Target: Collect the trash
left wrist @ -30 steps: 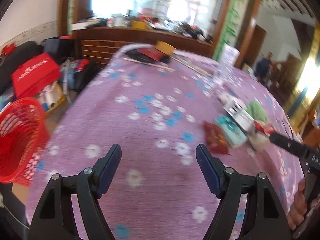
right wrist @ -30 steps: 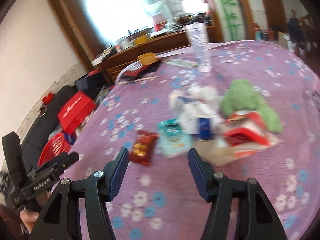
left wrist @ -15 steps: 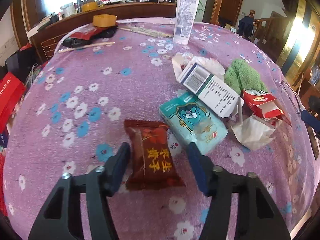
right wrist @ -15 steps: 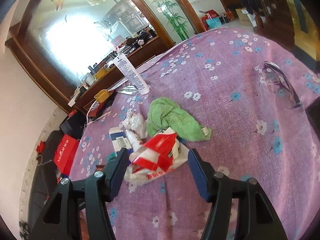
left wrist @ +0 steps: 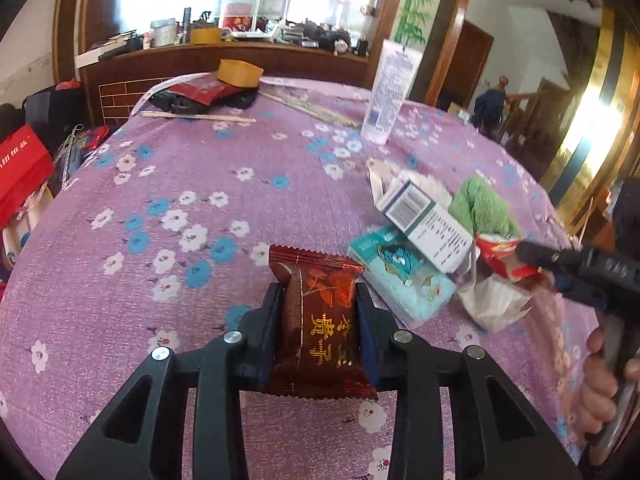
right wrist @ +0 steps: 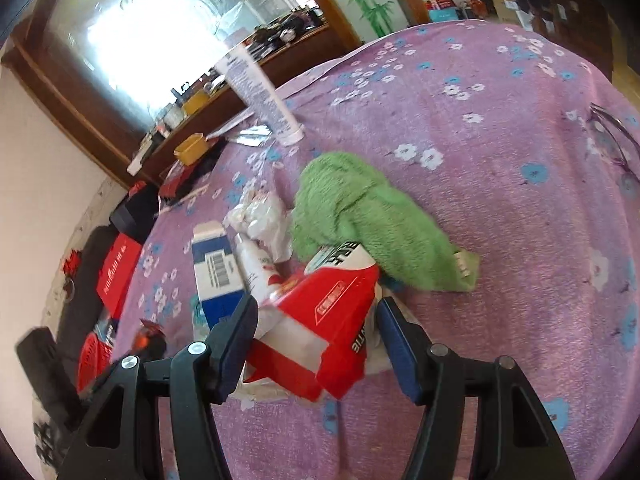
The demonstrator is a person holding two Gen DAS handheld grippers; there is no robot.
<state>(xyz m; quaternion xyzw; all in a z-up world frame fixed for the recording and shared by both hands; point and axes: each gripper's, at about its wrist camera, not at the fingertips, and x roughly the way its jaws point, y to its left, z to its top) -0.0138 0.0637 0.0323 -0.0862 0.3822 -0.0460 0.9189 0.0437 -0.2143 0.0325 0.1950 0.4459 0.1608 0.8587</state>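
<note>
A dark red snack packet [left wrist: 320, 320] with gold writing lies on the purple flowered tablecloth [left wrist: 160, 184]. My left gripper [left wrist: 318, 296] is closing on it, and both pads press its sides. Just right of it sit a teal tissue pack [left wrist: 400, 276], a white barcoded box [left wrist: 424, 220] and a green cloth [left wrist: 484, 204]. In the right wrist view my right gripper [right wrist: 318, 312] stands open with a crushed red-and-white carton [right wrist: 332, 312] between its fingers, and the pads are not squeezing it. The green cloth [right wrist: 360, 216] and crumpled white paper [right wrist: 260, 220] lie just beyond.
A tall white tube [left wrist: 390, 96] stands at the far side, with a yellow box [left wrist: 240, 72] and chopsticks [left wrist: 196, 116] at the back. Glasses [right wrist: 612, 136] lie at the table's right. A red basket [right wrist: 94, 356] and a red bag [left wrist: 20, 168] sit on the floor to the left.
My left gripper moved onto the snack packet and its jaws closed around it. My right gripper swung over and down until the red-and-white carton lay between its fingers, its opening unchanged.
</note>
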